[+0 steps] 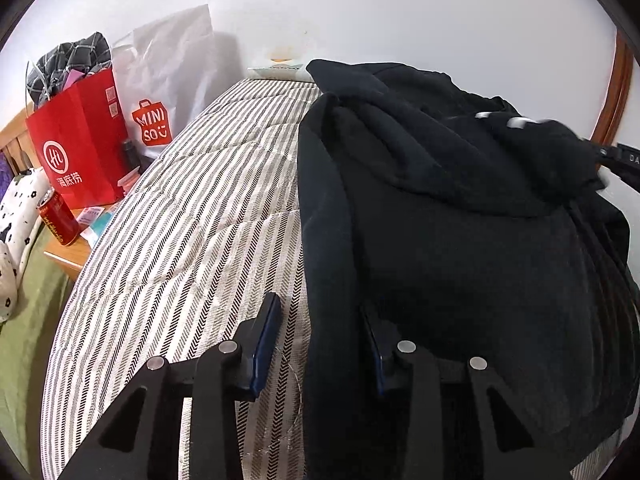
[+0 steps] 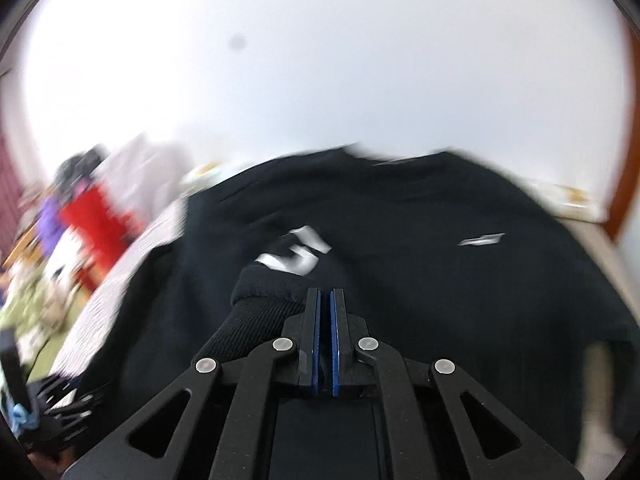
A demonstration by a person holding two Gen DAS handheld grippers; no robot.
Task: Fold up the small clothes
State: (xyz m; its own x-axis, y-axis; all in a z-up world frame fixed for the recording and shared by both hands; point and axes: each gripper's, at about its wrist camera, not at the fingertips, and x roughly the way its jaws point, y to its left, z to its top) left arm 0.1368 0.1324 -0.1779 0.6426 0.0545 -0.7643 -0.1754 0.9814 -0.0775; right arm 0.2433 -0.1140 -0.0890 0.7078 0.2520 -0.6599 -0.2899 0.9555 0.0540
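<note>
The hoodie (image 1: 460,220) is lying on the bed (image 1: 192,216) mid-fold, the left gripper (image 1: 320,344) straddling its edge unclamped, the right gripper (image 2: 325,344) carrying nothing visible between closed pads beside the cuff (image 2: 264,300); next, the left should be pinching that edge.

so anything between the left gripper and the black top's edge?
Nothing visible. The left gripper already straddles the black top's left edge: one finger over the striped quilt, the other over the cloth. The bags and can sit off to the far left, clear of it.
</note>
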